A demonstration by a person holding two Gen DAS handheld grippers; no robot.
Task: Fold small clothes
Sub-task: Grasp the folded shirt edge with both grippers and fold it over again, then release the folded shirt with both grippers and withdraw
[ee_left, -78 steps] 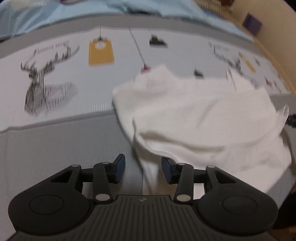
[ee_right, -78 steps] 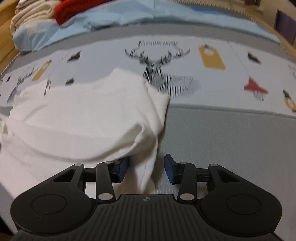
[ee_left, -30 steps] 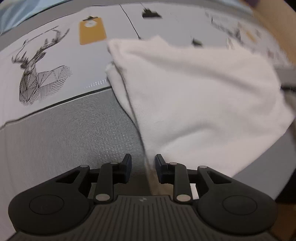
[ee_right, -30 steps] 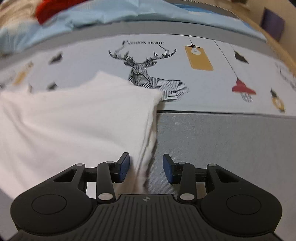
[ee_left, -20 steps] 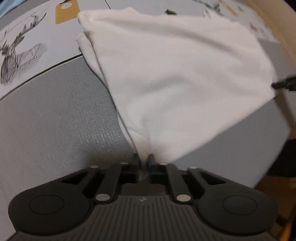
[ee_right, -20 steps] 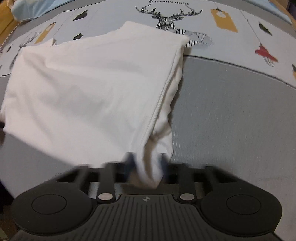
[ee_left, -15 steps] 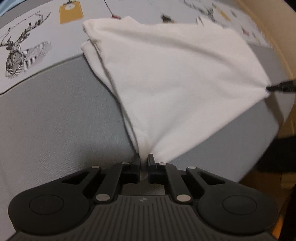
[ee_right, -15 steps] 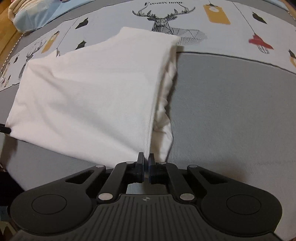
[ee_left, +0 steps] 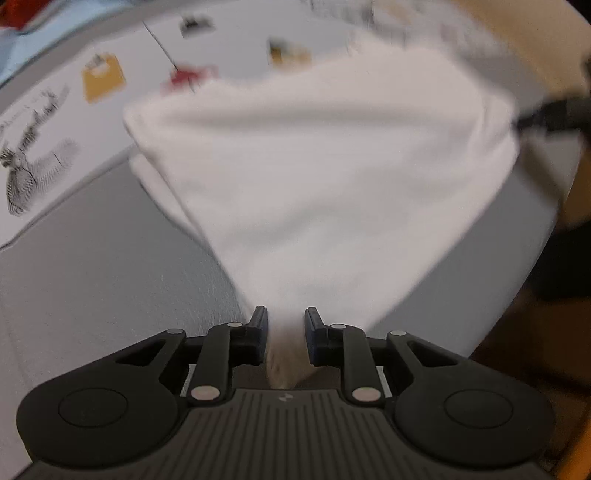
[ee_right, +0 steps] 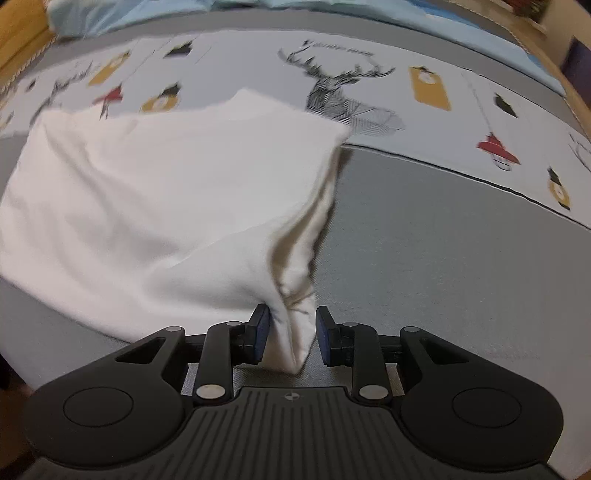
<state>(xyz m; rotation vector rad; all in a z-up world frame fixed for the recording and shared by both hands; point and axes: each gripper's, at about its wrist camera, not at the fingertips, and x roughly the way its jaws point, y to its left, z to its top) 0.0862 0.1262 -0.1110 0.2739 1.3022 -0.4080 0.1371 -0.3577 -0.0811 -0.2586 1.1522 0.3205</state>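
A white garment (ee_left: 317, 177) lies folded on the bed, seen blurred in the left wrist view. My left gripper (ee_left: 285, 332) is open, with the garment's near corner lying loose between its fingers. In the right wrist view the same white garment (ee_right: 159, 206) spreads to the left. My right gripper (ee_right: 290, 332) is open, with the garment's other near corner resting between its fingers. The right gripper's tip (ee_left: 546, 116) shows at the garment's far right edge in the left wrist view.
The bed has a grey band (ee_right: 443, 266) near me and a printed sheet with deer and lamp drawings (ee_right: 343, 88) beyond. Light blue bedding (ee_right: 332, 7) lies at the back. The bed's edge and a dark floor (ee_left: 554, 280) are at the right.
Both grippers were shut on the garment's near corners half a second ago. Both have now opened and the corners lie loose between the fingers. The views have shifted back toward the printed sheet.
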